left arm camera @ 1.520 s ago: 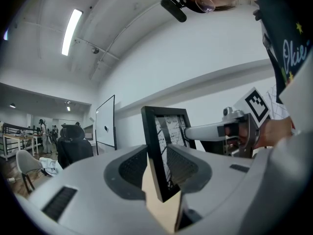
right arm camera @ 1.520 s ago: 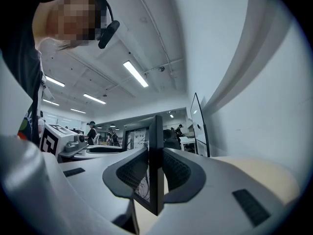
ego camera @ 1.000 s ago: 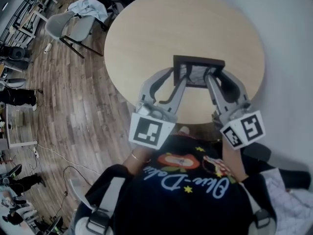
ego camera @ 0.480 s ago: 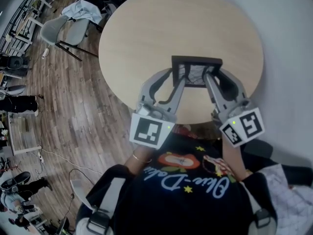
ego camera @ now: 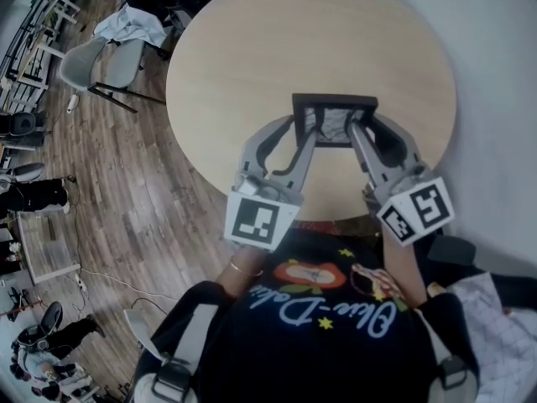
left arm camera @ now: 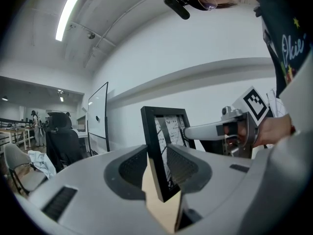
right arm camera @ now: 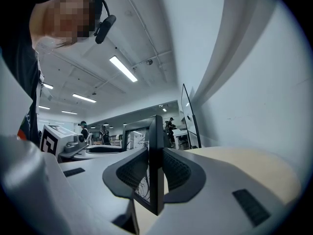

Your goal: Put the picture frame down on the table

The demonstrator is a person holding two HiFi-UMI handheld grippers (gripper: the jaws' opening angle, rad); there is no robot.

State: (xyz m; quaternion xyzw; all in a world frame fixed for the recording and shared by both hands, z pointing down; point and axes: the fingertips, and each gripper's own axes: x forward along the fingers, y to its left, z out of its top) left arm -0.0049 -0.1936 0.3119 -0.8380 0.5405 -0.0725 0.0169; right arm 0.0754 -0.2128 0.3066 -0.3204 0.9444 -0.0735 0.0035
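Note:
A black picture frame (ego camera: 334, 120) is held over the near part of the round wooden table (ego camera: 285, 49). My left gripper (ego camera: 300, 134) is shut on the frame's left edge (left arm camera: 157, 160). My right gripper (ego camera: 362, 134) is shut on its right edge (right arm camera: 155, 173). The frame stands nearly upright between the two pairs of jaws, its glass showing a pale sketch. In the left gripper view, the right gripper (left arm camera: 215, 131) reaches in from the right onto the frame. Whether the frame's bottom touches the tabletop is hidden.
A grey chair (ego camera: 105, 61) with cloth on it stands on the wood floor left of the table. A whiteboard (left arm camera: 97, 119) stands by the white wall. People (ego camera: 33, 193) stand at the far left.
The frame and both grippers have shifted slightly away from me over the table. Both grips are unchanged.

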